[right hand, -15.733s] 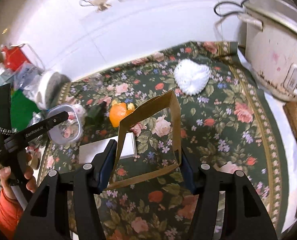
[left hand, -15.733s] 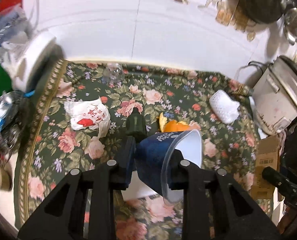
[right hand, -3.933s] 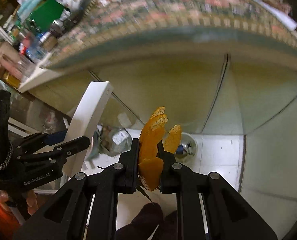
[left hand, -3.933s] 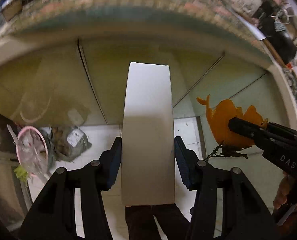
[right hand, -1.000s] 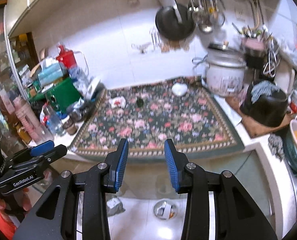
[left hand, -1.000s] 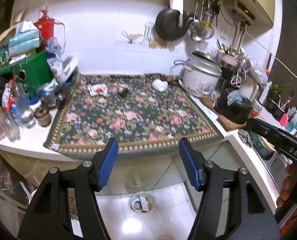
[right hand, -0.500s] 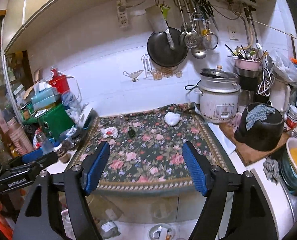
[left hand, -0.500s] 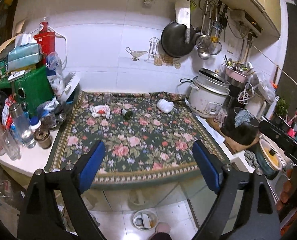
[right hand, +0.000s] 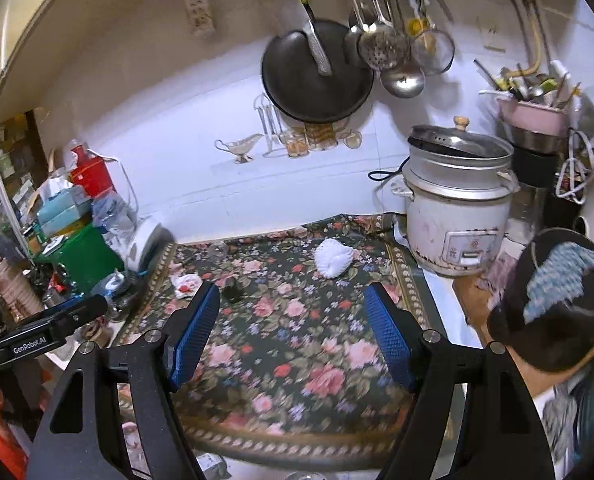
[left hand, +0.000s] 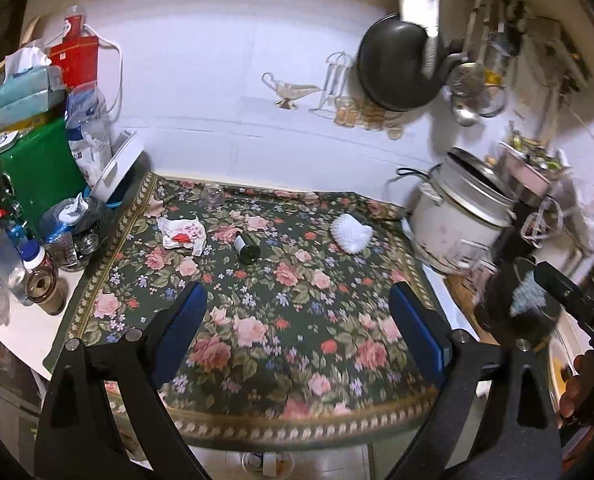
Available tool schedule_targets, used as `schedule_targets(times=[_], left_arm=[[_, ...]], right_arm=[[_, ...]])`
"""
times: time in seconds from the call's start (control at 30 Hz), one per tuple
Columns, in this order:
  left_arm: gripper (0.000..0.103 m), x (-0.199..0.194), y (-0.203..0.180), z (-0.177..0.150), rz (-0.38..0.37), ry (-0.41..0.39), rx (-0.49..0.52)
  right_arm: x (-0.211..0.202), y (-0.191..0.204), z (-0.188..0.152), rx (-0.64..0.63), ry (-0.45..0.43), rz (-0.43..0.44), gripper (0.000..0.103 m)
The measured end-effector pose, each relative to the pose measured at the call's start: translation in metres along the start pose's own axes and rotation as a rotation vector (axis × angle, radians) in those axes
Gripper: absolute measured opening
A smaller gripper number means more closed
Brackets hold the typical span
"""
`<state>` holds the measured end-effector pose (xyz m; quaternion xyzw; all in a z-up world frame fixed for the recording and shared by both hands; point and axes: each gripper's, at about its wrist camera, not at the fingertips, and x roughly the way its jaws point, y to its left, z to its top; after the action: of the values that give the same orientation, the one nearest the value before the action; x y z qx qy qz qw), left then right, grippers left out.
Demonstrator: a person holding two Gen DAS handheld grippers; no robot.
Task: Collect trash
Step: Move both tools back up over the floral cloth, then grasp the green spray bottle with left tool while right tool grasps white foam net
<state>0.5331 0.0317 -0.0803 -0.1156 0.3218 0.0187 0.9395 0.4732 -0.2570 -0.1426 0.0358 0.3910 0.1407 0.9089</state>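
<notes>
Over the floral mat (left hand: 281, 320), I'm bringing both empty tools in for more trash: left gripper (left hand: 297, 316) and right gripper (right hand: 291, 332) spread wide. Crumpled wrapper (left hand: 181, 233), dark bottle (left hand: 245, 247), white wad (left hand: 351, 233) are lying at the far side; next I'm reaching farther.

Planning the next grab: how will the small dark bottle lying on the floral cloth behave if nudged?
The dark bottle lies on its side, so it will likely roll. It looks like glass: probably slick and breakable. The floral cloth may slow it.
</notes>
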Motion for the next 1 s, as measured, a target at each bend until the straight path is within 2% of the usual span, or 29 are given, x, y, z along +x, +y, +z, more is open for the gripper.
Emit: schedule_targets(times=[0.3, 0.4, 0.7, 0.83, 1.0], left_arm=[[0.092, 0.066, 0.009, 0.018, 0.072, 0.067, -0.032], [0.092, 0.09, 0.018, 0.023, 0.078, 0.085, -0.016], [0.092, 0.175, 0.063, 0.049, 0.018, 0.184, 0.027], [0.092, 0.214, 0.085, 0.051, 0.02, 0.233, 0.023], [0.08, 0.258, 0.103, 0.042, -0.001, 0.319, 0.017]], right_arm=[[0.09, -0.038, 0.014, 0.075, 0.126, 0.043, 0.071], [0.124, -0.044, 0.016, 0.109, 0.158, 0.023, 0.071], [0.231, -0.051, 0.025, 0.214, 0.236, -0.082, 0.071], [0.287, -0.062, 0.021, 0.296, 0.289, -0.076, 0.071], [0.343, -0.083, 0.005, 0.403, 0.337, -0.088, 0.063]])
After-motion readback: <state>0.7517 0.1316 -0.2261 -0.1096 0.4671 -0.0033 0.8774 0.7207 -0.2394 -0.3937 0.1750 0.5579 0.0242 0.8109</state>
